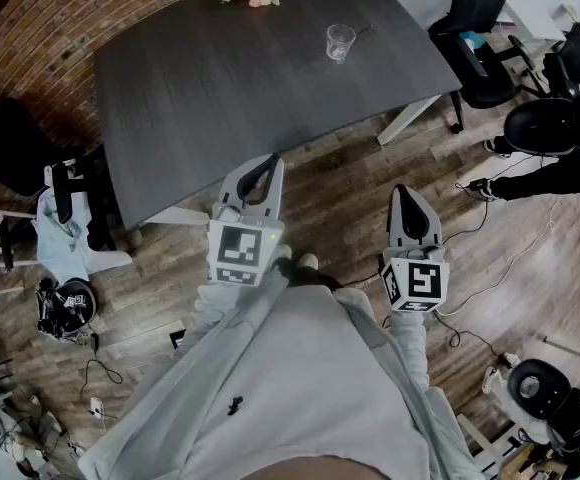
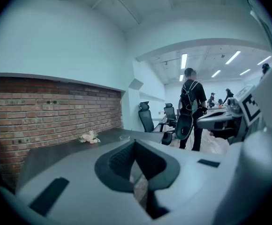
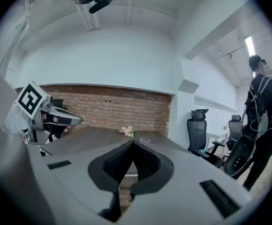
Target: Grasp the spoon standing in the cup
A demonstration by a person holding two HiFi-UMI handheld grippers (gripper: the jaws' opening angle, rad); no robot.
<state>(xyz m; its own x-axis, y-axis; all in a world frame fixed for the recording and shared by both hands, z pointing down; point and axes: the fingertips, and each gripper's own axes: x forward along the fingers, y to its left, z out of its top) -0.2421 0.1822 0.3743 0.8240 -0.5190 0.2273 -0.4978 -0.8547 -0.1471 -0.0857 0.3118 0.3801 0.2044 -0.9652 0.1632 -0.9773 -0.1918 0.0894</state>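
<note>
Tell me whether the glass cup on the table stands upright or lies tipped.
Upright: the cup stands on its base on the dark table, with its open rim facing up.

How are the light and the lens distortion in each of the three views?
Head view: even light, no glare, lines bent near the edges; the cup is small but sharp. Left gripper view: strong fisheye with dark corners, a bluish tint, bright ceiling lamps. Right gripper view: the same fisheye; the brick wall curves.
</note>
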